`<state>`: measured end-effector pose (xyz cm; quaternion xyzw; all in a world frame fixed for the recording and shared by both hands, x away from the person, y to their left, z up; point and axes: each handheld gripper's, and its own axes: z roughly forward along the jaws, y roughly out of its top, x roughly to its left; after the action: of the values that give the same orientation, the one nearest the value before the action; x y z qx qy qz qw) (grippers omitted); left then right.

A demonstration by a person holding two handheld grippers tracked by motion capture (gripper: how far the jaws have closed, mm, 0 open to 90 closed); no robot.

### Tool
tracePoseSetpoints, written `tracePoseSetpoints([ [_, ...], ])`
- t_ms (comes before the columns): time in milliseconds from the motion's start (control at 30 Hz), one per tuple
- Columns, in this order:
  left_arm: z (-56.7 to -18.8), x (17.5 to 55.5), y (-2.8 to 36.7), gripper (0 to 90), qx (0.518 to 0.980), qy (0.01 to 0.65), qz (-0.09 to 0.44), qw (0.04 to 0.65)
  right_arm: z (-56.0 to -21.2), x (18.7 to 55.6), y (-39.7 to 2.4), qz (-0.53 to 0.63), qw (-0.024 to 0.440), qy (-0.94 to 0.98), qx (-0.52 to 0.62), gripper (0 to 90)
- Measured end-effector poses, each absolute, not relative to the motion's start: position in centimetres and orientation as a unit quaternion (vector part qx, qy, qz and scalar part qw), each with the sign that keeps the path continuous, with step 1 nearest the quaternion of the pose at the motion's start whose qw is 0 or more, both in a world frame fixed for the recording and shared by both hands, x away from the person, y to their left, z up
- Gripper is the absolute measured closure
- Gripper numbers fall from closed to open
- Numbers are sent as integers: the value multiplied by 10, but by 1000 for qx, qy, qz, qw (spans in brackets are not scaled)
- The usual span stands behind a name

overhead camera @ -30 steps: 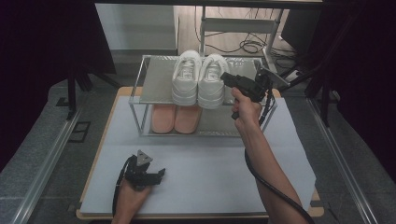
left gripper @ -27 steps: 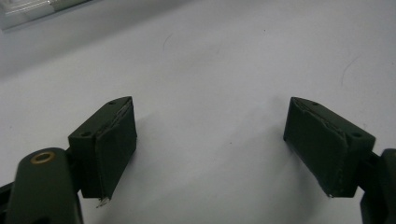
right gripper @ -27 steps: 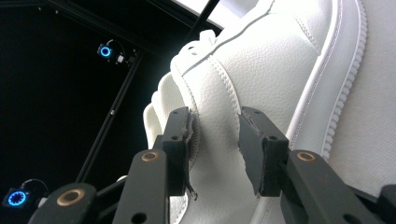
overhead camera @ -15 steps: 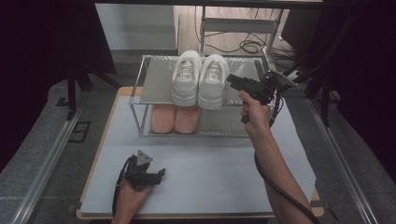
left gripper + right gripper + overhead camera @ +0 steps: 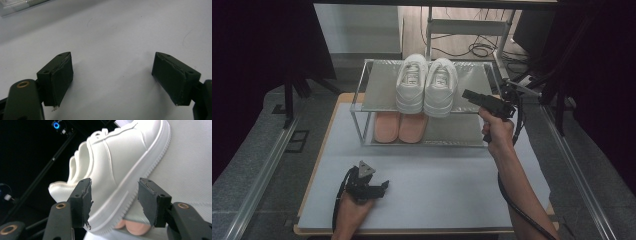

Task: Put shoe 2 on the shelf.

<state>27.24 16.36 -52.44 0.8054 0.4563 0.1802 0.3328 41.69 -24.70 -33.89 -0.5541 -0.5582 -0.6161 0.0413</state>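
1. Right gripper view is showing the white sneakers (image 5: 120, 170) lying side by side on the top shelf of the rack (image 5: 377, 97), heels overhanging its near edge. The nearer one's heel is sitting in line between the black jaws of the right gripper (image 5: 113, 200), with no pad pressing on it.
2. The right gripper (image 5: 469, 95) has been drawing away from the right sneaker toward the right edge of the tabletop (image 5: 452, 190) compared with a second ago, and its jaws have just been opening, now standing about half apart and holding nothing. I am judging this as a release: the pair is now resting on the shelf by itself, so the placing looks finished.
3. The sneakers are looking smooth, leather-like, with ribbed rubber soles; the shelf is looking like dull, finely textured metal in a thin bright frame.
4. Pink slippers (image 5: 399, 127), soft and rounded, are lying on the lower shelf under the sneakers.
5. The left gripper (image 5: 367, 187) is resting near the tabletop's near left corner, its jaws spread wide and empty over the plain pale surface.
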Motion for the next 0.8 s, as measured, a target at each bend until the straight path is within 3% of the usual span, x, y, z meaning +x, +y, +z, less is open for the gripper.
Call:
tracePoseSetpoints([
  [800, -524, 272, 163, 175, 805, 456, 181, 333, -366, 366, -264, -554, -72, -677, -479, 277],
])
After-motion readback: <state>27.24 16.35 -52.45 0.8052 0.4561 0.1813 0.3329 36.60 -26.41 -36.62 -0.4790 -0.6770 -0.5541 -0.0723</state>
